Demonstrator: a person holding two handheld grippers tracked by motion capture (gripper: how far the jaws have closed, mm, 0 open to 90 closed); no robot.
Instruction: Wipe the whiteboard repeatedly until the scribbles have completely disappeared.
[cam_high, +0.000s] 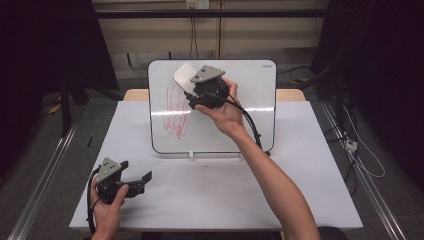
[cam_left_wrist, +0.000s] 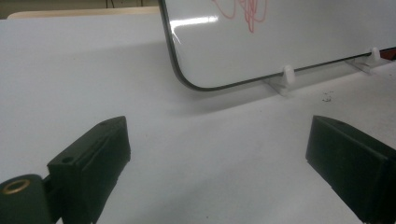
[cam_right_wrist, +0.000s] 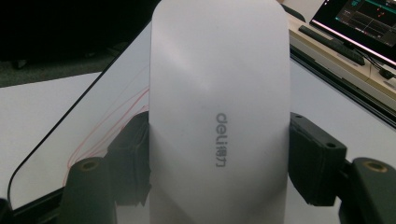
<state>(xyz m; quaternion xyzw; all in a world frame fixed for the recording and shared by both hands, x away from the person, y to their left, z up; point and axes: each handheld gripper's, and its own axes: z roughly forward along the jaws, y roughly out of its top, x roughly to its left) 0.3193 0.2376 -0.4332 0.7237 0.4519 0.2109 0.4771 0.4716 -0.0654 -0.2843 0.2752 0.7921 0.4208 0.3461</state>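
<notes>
Nearest to us, at the front left of the white table, our left gripper rests low in the left hand, its two black jaws spread wide with nothing between them; in the left gripper view they frame bare tabletop, and beyond them we see the lower corner of the whiteboard and one of its small white feet. Farther out, our right arm reaches across the table to the board, which stands tilted back near the far edge. There our right gripper is clamped on a white eraser, pads pressing its two long sides. In the right gripper view the eraser stands up between the jaws, its grey printed logo running along its length. We hold it against the upper left part of the whiteboard, just above the red scribble.
</notes>
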